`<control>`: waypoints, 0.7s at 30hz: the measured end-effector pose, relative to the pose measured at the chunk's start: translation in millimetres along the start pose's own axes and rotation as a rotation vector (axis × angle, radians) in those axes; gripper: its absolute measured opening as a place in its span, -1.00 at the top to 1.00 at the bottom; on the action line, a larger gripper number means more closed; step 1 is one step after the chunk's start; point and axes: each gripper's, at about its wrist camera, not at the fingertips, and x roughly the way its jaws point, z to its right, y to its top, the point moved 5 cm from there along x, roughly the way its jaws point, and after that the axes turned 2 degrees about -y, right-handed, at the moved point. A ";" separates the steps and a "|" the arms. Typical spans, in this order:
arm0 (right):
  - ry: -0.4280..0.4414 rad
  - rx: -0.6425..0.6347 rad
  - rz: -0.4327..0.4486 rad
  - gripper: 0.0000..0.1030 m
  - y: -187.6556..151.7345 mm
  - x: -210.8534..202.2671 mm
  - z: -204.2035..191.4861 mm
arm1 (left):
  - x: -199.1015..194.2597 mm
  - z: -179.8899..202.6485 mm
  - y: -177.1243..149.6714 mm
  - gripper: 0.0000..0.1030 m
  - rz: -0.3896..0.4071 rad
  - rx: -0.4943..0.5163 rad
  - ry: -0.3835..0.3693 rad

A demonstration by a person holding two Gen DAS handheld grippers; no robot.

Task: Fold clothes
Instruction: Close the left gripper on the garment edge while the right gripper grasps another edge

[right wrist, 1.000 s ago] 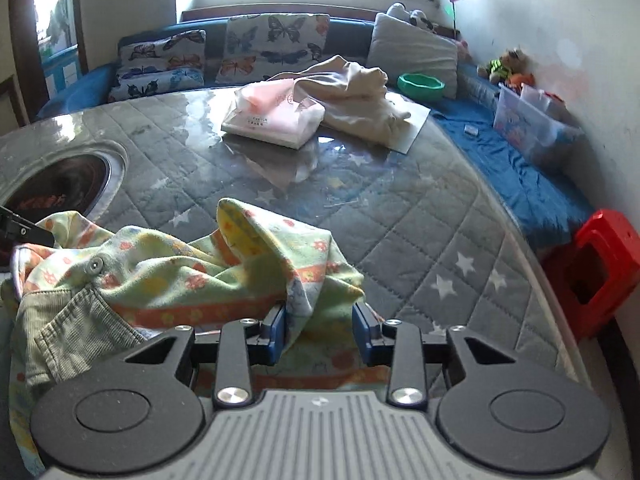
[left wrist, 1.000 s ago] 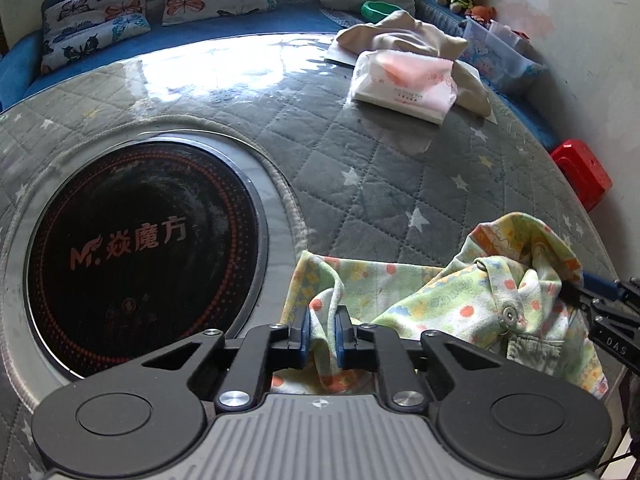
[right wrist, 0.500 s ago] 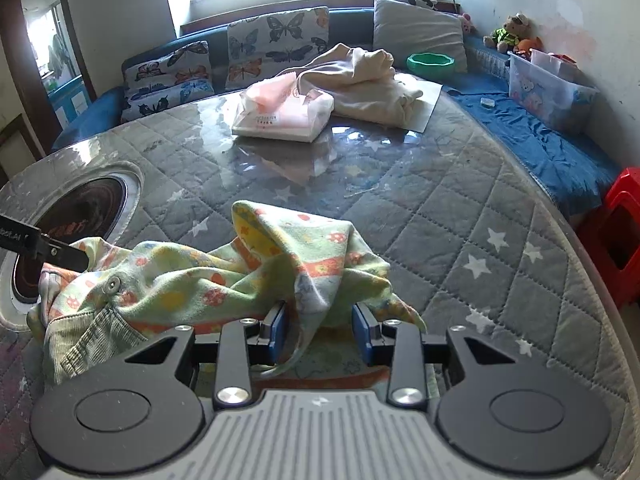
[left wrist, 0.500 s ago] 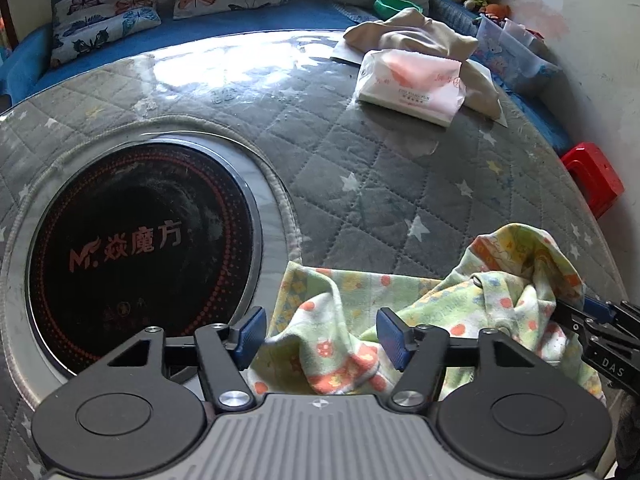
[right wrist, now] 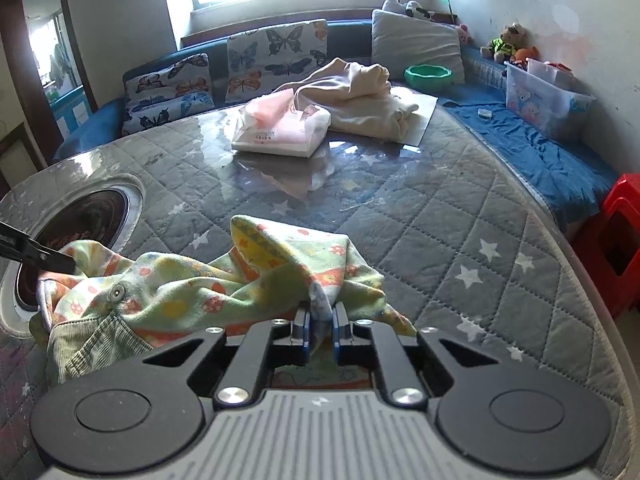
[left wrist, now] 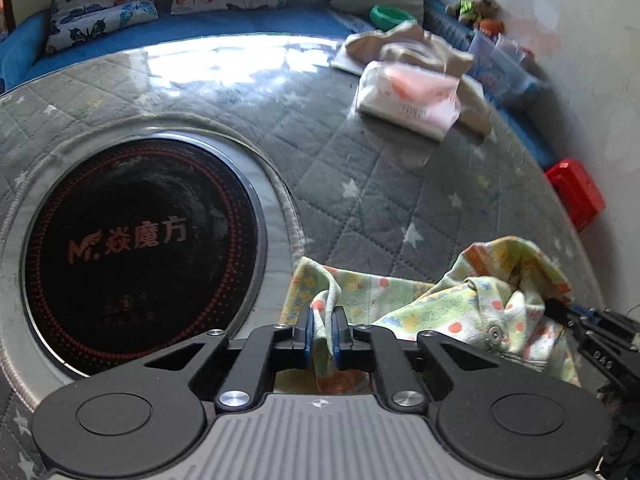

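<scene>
A small green floral baby garment [left wrist: 472, 308] [right wrist: 224, 280] lies crumpled at the near edge of the grey quilted round table [left wrist: 380, 184] [right wrist: 460, 216]. My left gripper [left wrist: 321, 330] is shut on a fold at the garment's left end. My right gripper [right wrist: 320, 328] is shut on a fold at its right end. The right gripper's fingers [left wrist: 600, 344] show at the right edge of the left wrist view. The left gripper's fingertip [right wrist: 44, 258] pokes in at the left of the right wrist view. A corduroy piece [right wrist: 92, 344] hangs at the garment's near left.
A black round hotplate [left wrist: 140, 252] [right wrist: 76, 224] is set into the table on the left. A tissue pack [right wrist: 280, 128] and a beige heap of cloth [right wrist: 360, 96] sit at the far side. A blue sofa with cushions [right wrist: 276, 56] is behind, a red stool [right wrist: 616, 236] at right.
The left gripper opened half a second ago and has now shut again on a fold of the garment. The right gripper has shut tighter on its fold.
</scene>
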 end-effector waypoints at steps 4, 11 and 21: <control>-0.003 -0.009 0.019 0.86 -1.9 -8.6 0.5 | -17.8 -9.2 -7.7 0.85 0.028 -0.024 -0.030; 0.000 -0.003 0.020 0.86 -5.8 -18.8 3.4 | -30.3 -13.5 -14.2 0.81 0.030 -0.053 -0.065; 0.015 0.051 0.006 0.74 -6.3 -12.8 9.7 | -18.6 -2.0 12.0 -0.02 0.047 -0.079 -0.022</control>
